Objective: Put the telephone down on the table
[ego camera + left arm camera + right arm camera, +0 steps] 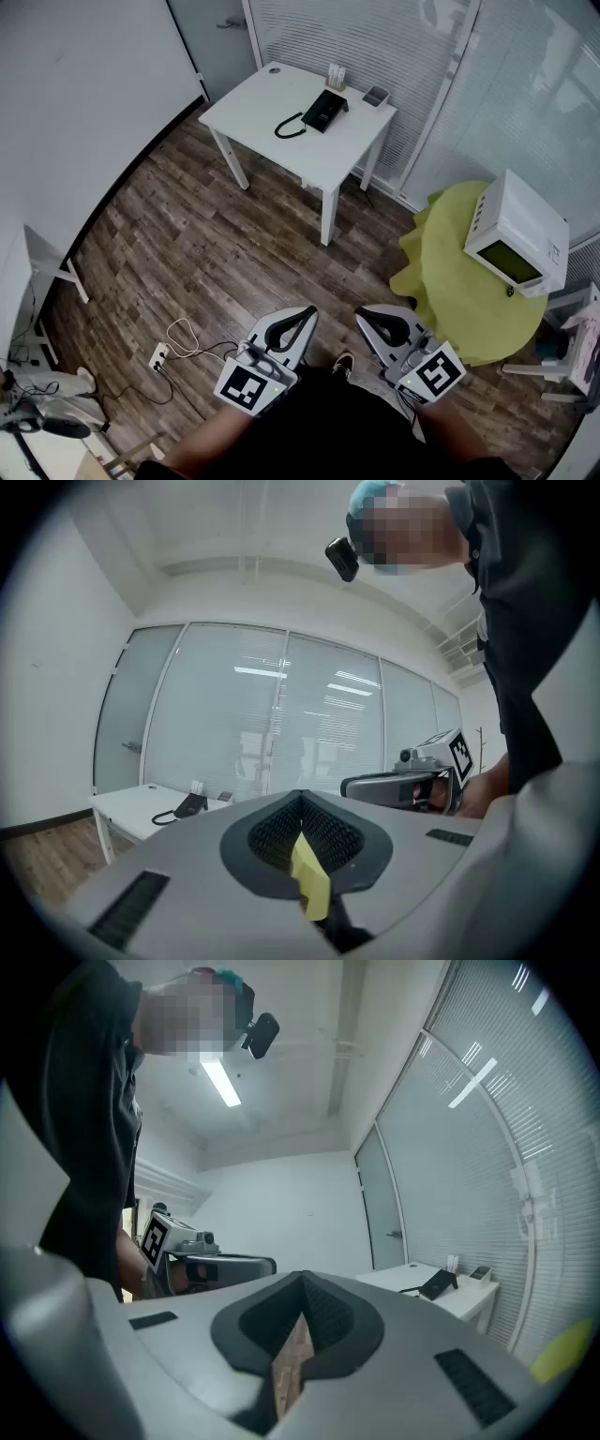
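Note:
The black telephone, handset resting on it with a coiled cord, sits on the white table across the room. Both grippers are held low, close to the person's body and far from the table. My left gripper is shut with nothing in it, and so is my right gripper. In the left gripper view the shut jaws point toward the telephone on the distant table. From the right gripper the telephone appears small at right on the table.
A round table with a yellow cloth carries a white microwave at right. A power strip with cables lies on the wood floor at left. A small box and a tray share the white table. Glass walls with blinds stand behind it.

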Action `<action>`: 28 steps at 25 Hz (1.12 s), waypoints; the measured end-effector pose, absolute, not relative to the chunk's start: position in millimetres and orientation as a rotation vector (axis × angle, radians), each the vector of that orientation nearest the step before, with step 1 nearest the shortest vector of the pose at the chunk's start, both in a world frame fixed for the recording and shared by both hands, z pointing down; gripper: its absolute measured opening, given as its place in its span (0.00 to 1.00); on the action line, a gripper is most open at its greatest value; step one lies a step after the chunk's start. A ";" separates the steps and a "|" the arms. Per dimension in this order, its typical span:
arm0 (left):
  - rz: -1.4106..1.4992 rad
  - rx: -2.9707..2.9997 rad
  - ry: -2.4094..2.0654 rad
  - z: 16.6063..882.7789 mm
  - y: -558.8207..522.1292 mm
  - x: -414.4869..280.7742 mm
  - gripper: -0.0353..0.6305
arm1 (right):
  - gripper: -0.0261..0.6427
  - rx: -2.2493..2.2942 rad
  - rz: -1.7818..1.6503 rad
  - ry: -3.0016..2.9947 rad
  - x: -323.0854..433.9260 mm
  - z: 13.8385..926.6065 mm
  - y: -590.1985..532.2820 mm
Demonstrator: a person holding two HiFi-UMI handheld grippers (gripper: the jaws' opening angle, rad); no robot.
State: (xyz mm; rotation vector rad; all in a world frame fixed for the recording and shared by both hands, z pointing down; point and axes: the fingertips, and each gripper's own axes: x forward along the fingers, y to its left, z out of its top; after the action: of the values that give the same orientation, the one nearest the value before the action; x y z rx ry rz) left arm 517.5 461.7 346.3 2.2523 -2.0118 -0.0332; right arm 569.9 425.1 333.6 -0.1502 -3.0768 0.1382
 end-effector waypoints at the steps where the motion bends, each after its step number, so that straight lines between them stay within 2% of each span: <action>1: -0.026 2.249 -2.013 346.0 460.6 520.5 0.06 | 0.07 -0.157 0.137 -3.077 572.5 332.8 423.8; 15: -0.059 2.145 -2.133 338.3 446.6 522.9 0.06 | 0.07 -0.324 0.072 -3.097 575.1 331.2 405.4; 21: -0.030 2.159 -2.151 339.3 449.8 481.3 0.06 | 0.07 -0.375 0.118 -3.113 528.7 323.1 405.7; 28: -0.072 2.212 -2.071 349.9 449.9 401.1 0.06 | 0.07 -0.348 0.055 -3.074 437.6 329.1 407.4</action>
State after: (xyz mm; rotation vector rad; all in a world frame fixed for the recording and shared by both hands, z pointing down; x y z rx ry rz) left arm 401.1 449.9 349.9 2.2125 -2.0712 -0.0724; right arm 437.6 407.4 329.1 -0.3481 -3.0741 0.0547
